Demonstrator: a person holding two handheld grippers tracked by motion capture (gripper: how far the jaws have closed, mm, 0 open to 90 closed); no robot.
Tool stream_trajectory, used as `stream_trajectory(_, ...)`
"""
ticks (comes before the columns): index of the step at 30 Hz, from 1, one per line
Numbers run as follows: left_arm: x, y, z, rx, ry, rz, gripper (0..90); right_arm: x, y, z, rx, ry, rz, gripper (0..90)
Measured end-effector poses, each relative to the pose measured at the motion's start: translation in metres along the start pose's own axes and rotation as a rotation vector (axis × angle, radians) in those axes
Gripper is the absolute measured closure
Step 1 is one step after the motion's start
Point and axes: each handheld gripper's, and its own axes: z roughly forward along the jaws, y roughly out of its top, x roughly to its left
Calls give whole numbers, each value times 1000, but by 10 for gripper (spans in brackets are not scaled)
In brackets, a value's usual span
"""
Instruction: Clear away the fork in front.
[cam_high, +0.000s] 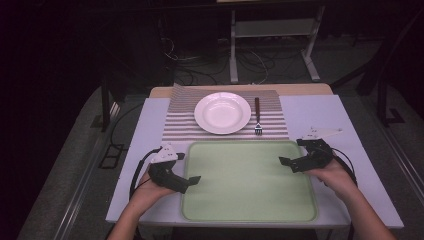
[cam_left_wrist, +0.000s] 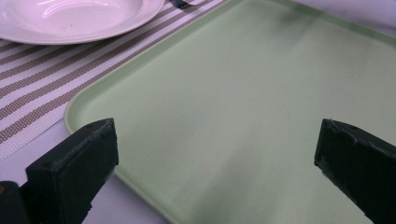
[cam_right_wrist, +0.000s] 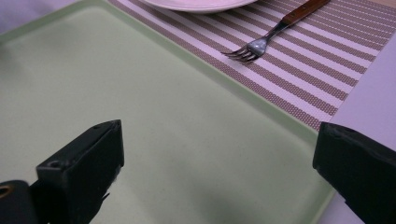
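Hovering over the green tray (cam_high: 250, 210), the left gripper (cam_high: 187, 181) and right gripper (cam_high: 289, 162) hold nothing (fingers spread wide), near a plate (cam_high: 222, 113) and fork (cam_high: 258, 120).

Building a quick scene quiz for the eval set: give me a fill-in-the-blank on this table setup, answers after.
1. The white plate rests on a striped ____.
2. On that placemat, right of the plate, lies a ____ with a brown handle.
3. The tray in front of the person is pale ____.
4. The left gripper and right gripper both have their jaws ____.

Missing words: placemat; fork; green; open
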Motion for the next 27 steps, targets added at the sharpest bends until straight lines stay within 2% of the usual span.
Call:
stream_trajectory(16, 0, 0, -1, -2, 0, 6, 0, -12, 18, 15, 2, -29, 37, 25)
stream_trajectory(24, -1, 0, -1, 4, -1, 5, 0, -17, 26, 26, 21, -50, 43, 26)
stream_trajectory(27, -1, -1, 0, 6, -1, 7, 0, -20, 31, 31, 20, -67, 56, 57)
